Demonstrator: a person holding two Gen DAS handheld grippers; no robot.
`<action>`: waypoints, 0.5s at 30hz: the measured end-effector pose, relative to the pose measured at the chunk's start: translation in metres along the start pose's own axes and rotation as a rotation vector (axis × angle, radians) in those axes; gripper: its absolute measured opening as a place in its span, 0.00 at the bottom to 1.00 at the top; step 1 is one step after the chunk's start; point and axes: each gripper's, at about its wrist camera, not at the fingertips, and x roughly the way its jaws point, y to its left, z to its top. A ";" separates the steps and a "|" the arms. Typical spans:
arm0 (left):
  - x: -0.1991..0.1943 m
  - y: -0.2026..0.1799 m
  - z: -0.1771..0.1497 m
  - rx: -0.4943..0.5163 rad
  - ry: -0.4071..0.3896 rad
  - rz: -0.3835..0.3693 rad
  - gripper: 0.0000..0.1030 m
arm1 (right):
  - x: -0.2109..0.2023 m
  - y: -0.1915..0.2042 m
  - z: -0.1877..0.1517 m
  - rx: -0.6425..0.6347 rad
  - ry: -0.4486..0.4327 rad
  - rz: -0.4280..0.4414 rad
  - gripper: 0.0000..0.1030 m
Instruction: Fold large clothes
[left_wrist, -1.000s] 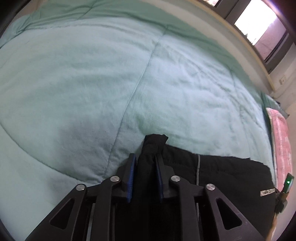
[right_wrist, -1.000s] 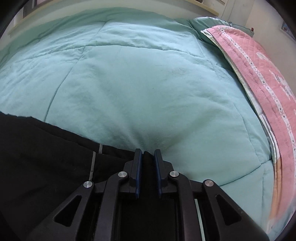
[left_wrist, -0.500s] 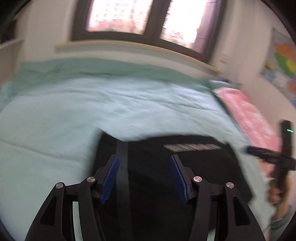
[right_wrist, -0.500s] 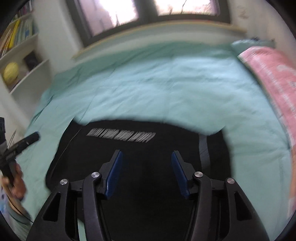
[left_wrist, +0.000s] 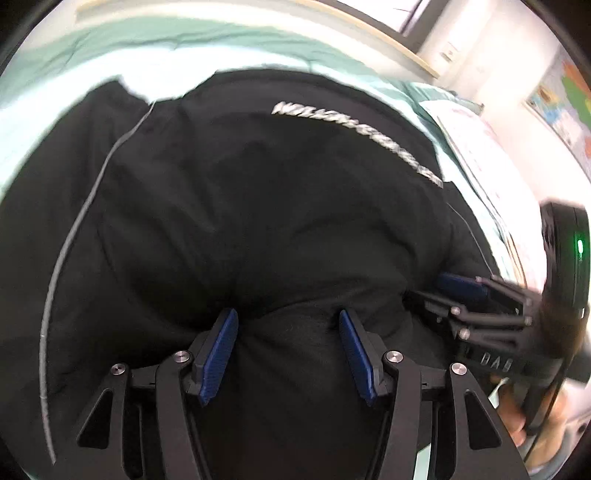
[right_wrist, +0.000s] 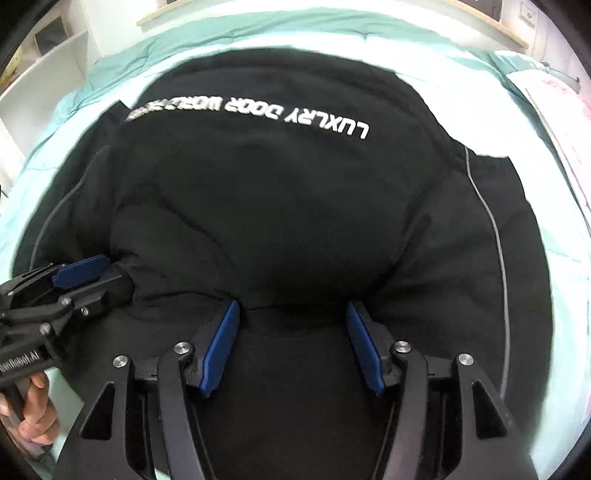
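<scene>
Daylight from the top of both frames blows out the mint quilt (right_wrist: 528, 122) to near white, the black jacket (right_wrist: 295, 206) loses detail, motion blur smears the left-wrist view, and fisheye bending darkens the corners.

Matt black cloth jacket (right_wrist: 295, 206) with glossy white lettering (right_wrist: 258, 110); soft quilted green bedspread (right_wrist: 565, 288); ribbed blue rubbery pads (right_wrist: 218, 350).
</scene>
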 end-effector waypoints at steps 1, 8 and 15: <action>-0.010 -0.003 0.006 0.000 -0.012 -0.012 0.57 | -0.010 -0.002 0.008 0.015 -0.011 0.022 0.61; -0.005 0.008 0.088 -0.198 0.024 -0.072 0.64 | -0.007 -0.025 0.084 0.148 -0.085 0.045 0.61; 0.073 0.030 0.106 -0.259 0.119 0.005 0.55 | 0.066 -0.043 0.090 0.203 0.026 0.034 0.64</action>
